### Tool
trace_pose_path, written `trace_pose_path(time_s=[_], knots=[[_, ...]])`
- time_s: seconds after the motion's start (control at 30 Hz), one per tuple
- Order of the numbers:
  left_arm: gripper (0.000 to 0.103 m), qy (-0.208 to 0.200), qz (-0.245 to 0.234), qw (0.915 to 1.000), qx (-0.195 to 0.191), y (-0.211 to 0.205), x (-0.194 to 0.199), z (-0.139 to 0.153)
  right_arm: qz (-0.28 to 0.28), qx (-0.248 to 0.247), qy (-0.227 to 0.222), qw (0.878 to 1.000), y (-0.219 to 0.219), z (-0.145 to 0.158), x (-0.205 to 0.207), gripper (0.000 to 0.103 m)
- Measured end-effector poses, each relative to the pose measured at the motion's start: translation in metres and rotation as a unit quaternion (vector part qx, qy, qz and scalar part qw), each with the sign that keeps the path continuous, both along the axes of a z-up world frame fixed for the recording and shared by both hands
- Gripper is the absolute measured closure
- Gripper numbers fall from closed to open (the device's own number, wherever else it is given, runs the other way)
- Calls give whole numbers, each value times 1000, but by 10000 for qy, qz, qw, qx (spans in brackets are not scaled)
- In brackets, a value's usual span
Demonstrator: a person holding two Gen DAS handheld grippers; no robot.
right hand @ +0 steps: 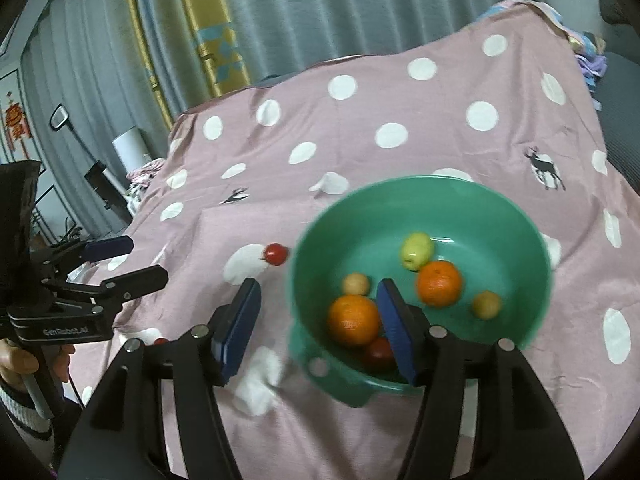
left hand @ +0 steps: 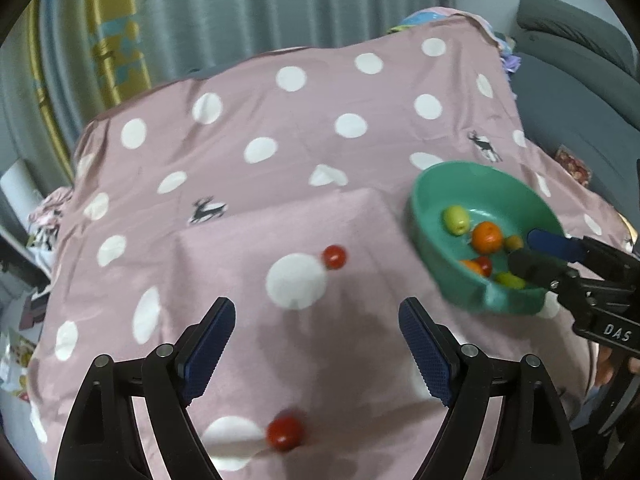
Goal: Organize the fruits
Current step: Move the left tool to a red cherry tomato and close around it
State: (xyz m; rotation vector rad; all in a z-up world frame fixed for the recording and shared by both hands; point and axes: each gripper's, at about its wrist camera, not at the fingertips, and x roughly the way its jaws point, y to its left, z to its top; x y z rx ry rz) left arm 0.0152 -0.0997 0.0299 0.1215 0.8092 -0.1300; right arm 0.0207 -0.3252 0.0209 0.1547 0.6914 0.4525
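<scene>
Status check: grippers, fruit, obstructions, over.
Left gripper open, empty. Right gripper open over green plastic bowl. Two small red fruits on cloth. Nothing blocking.

Black tool (left hand: 316,344) frames, blue ribbed pads (left hand: 208,348), silver screws.

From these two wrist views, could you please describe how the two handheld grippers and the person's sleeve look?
Both the left gripper and the right gripper have black angular frames, silver pivot pins and blue textured pads. White lettering marks each body. A striped knit sleeve cuff shows at the left hand.
</scene>
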Motion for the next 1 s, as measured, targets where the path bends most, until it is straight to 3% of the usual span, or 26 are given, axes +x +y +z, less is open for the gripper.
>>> trace_pose_path(time_s=[0.37,0.8,1.0], knots=[[18,147,217,9993,-282,43,-5,-7,651,68,-102,9978,54,8,-4,42],[18,813,269,9949,-523,69,-9,-34,880,-42,22,9961,93,4,2,41],[18,1423,154,9822,-1220,84,-6,-49,913,-37,123,9957,108,1,10,39]])
